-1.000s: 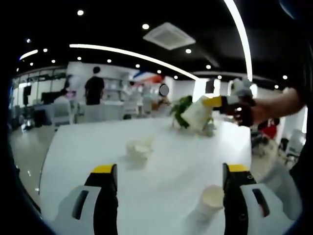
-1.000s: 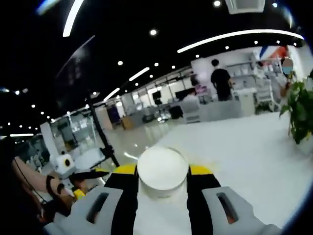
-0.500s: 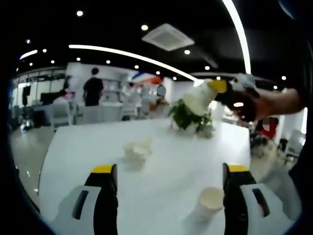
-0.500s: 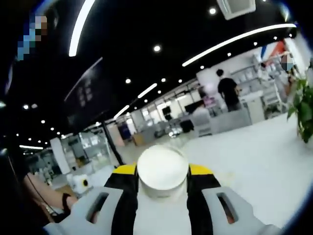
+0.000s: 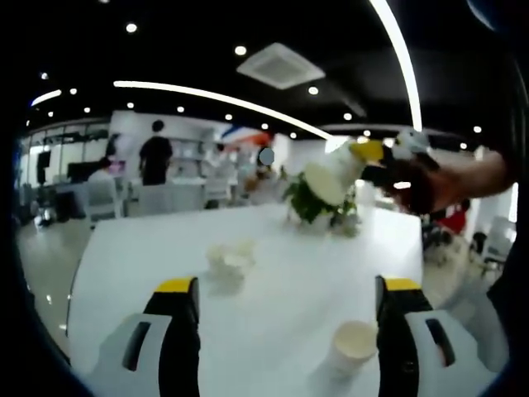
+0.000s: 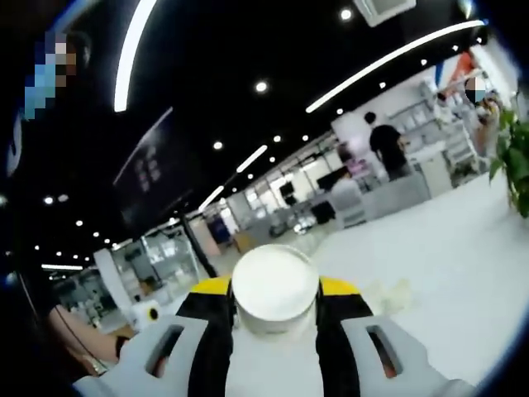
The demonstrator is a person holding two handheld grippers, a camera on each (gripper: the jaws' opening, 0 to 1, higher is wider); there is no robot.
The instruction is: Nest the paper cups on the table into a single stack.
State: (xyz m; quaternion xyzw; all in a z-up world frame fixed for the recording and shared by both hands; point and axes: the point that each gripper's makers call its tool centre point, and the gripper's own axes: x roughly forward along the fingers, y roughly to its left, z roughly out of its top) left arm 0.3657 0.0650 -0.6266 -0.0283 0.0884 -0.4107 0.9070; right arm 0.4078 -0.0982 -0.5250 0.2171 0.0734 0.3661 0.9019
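Observation:
My left gripper (image 5: pixel 288 331) stands open low over the white table (image 5: pixel 273 256), nothing between its yellow-tipped jaws. An upright white paper cup (image 5: pixel 351 345) stands just inside the right jaw. A cluster of white cups (image 5: pixel 228 260) sits mid-table. At the upper right, the right gripper (image 5: pixel 369 154) holds a white cup (image 5: pixel 327 177) in the air, bottom end toward me. In the right gripper view, my right gripper (image 6: pixel 275 294) is shut on that paper cup (image 6: pixel 275 289), whose round base faces the camera. The cup cluster (image 6: pixel 388 294) lies on the table (image 6: pixel 446 273) to the right.
A green potted plant (image 5: pixel 316 205) stands at the table's far side, its leaves (image 6: pixel 513 161) at the right edge of the right gripper view. People (image 5: pixel 155 155) stand far behind in the office. A hand (image 5: pixel 430 182) holds the right gripper. Chairs (image 5: pixel 99 195) are beyond the table's left edge.
The right gripper with its cup has risen and swung, the cup's base now turned toward the left camera. The right view tilted upward. The left gripper stayed put.

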